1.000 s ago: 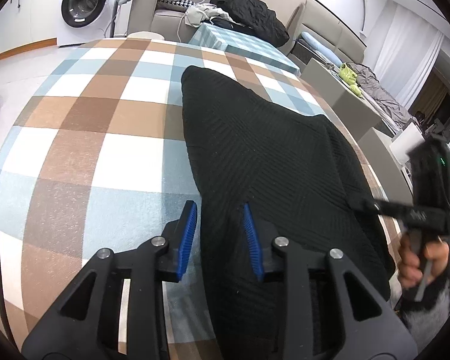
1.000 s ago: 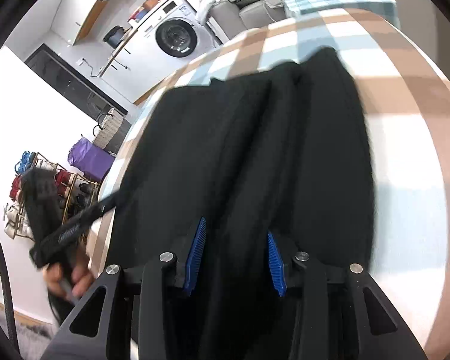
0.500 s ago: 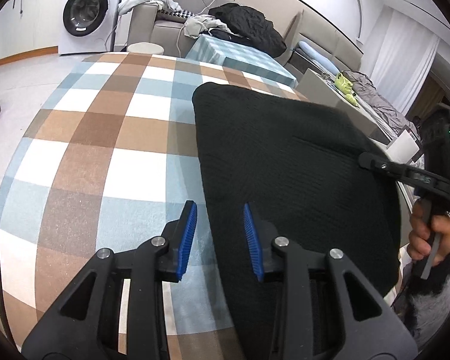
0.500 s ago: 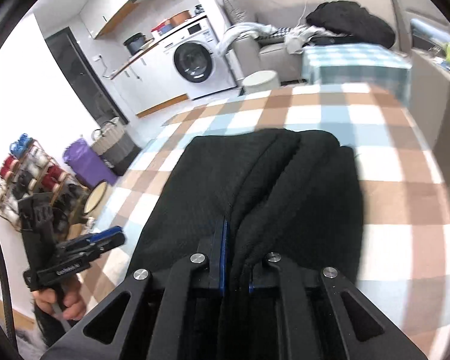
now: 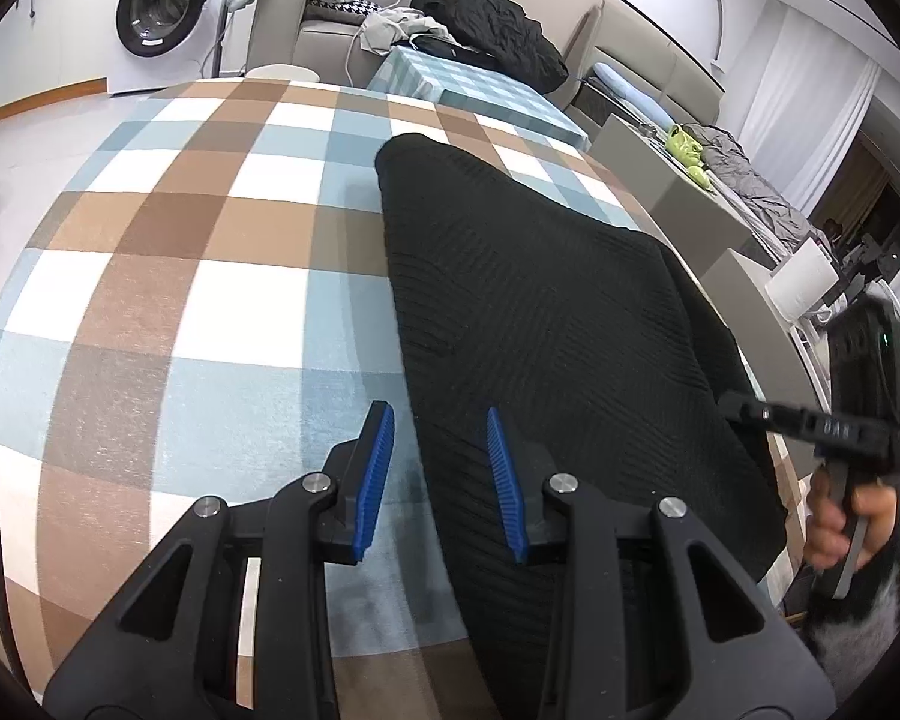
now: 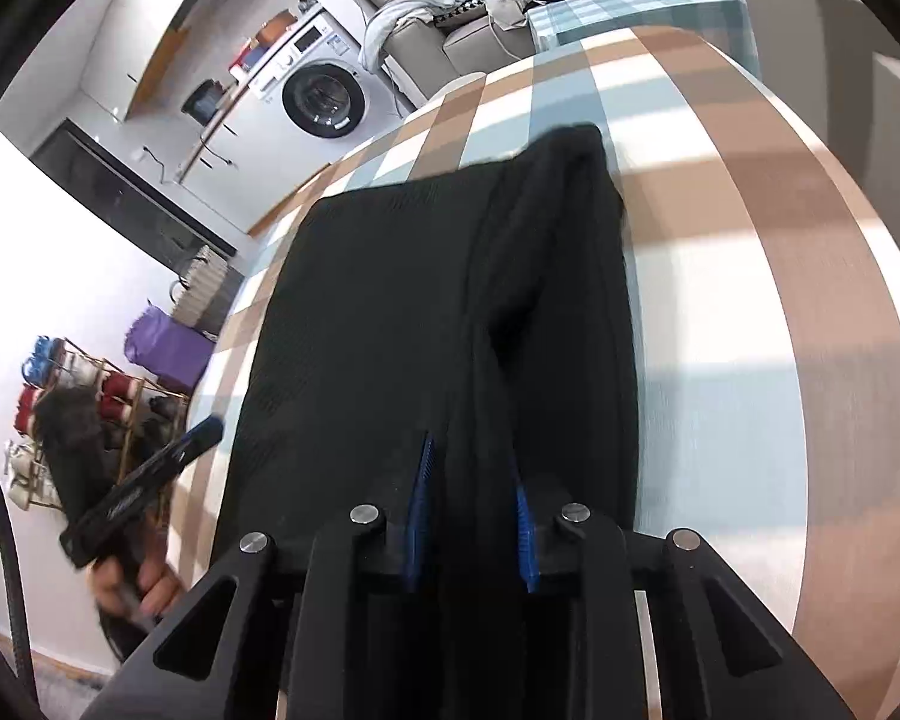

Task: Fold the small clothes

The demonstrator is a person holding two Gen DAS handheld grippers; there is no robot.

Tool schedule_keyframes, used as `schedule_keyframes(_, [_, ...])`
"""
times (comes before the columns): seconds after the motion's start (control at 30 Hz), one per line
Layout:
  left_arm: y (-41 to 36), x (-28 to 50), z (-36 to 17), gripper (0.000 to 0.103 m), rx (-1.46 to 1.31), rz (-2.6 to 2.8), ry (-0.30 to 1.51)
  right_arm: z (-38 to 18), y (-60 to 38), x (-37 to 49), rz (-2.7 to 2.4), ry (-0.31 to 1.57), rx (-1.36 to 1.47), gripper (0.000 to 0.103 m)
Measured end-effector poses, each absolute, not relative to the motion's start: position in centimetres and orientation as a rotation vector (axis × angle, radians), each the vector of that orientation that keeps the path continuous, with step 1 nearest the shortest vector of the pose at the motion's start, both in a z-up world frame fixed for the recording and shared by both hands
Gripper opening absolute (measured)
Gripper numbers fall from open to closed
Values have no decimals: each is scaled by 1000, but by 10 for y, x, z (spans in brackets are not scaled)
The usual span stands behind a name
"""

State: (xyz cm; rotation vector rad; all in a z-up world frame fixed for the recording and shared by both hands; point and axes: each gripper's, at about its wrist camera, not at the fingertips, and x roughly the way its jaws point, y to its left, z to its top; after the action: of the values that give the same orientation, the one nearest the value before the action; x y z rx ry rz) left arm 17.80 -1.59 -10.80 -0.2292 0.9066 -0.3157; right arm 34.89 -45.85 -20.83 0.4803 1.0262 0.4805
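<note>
A black ribbed knit garment (image 5: 546,324) lies on a table with a brown, blue and white checked cloth (image 5: 168,276). It also shows in the right wrist view (image 6: 402,312), with a raised lengthwise fold. My left gripper (image 5: 441,468) is open just above the garment's near left edge, with the edge between its blue pads. My right gripper (image 6: 471,510) is open with the garment's fold lying between its pads. The right gripper appears in the left wrist view (image 5: 810,420) at the garment's right edge. The left gripper shows in the right wrist view (image 6: 150,480).
A washing machine (image 5: 162,12) stands at the far left. A sofa with a black coat (image 5: 492,30) and a small checked table (image 5: 480,90) lie beyond the table. A shoe rack (image 6: 78,402) and a purple bag (image 6: 162,342) stand on the floor at the left.
The right gripper, shut on the fold half a second ago, has opened and dropped low to the table. The garment has settled flat. The left gripper stayed open by the left edge.
</note>
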Motion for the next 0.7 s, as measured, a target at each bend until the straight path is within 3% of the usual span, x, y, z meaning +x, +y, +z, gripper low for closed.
schedule_keyframes(0.1, [-23,178,-106,29,-215,-333,906,-205,-458,335,467,1001,468,10])
schedule_keyframes(0.27, [-30,177,-105,29,-203,-349,902,-204,-469,335,415,1018,442,11])
schedule_keyframes(0.33, [-30,177,-106,29,-203,-342,905,-207,-475,342,418,1020,492,17])
schedule_keyframes(0.6, [-26,181,-106,29,-210,-326,907,-195,-470,409,373,937,514,19])
schedule_keyframes(0.7, [-23,183,-106,29,-213,-317,910,-199,-466,430,322,939,491,6])
